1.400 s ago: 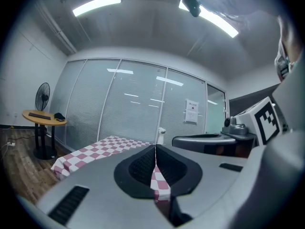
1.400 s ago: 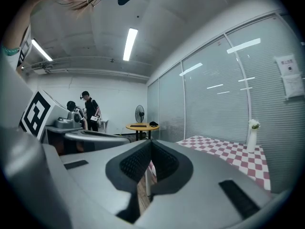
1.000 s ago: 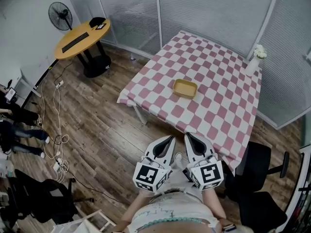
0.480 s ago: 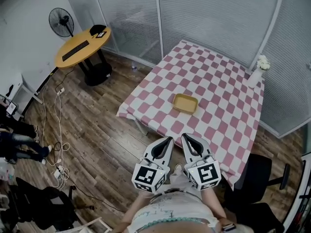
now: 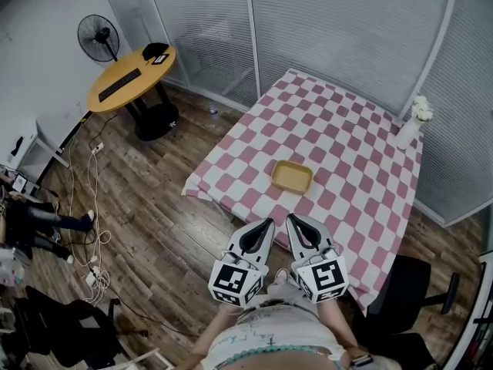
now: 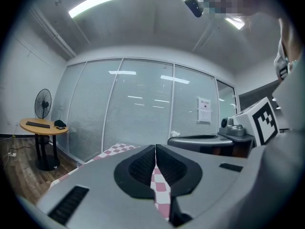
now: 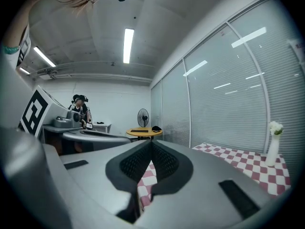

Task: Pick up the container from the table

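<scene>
Since both tools hang at the near edge of the checked table (image 5: 362, 156) and neither is over it, we judge the step in hand to be the approach; the pickup itself is not begun. Far left of the table stand a fan (image 5: 95, 33) and a round wooden table (image 5: 123, 75), which play no part here.

At the checked table's near edge we hold the left gripper (image 5: 269, 223) with its pads pressed together and nothing between them. The right gripper (image 5: 291, 218), beside it, is closed and empty in the same way. Past them, on the table's near-left part, lies the yellow container (image 5: 292, 176), a shallow open tray, upright and apart from everything else. A white vase (image 5: 408, 132) stands at the table's far right corner, well clear of our path.

To do this well, we think one gripper should open before it reaches the table, not over the tray. It should come in low and level. We would set one jaw inside a wall and the other outside it. The walls look low, so the bite must sit deep, yet the outer jaw should stay off the cloth so that it isn't pinched. Then we lift straight up, keeping the tray flat.
</scene>
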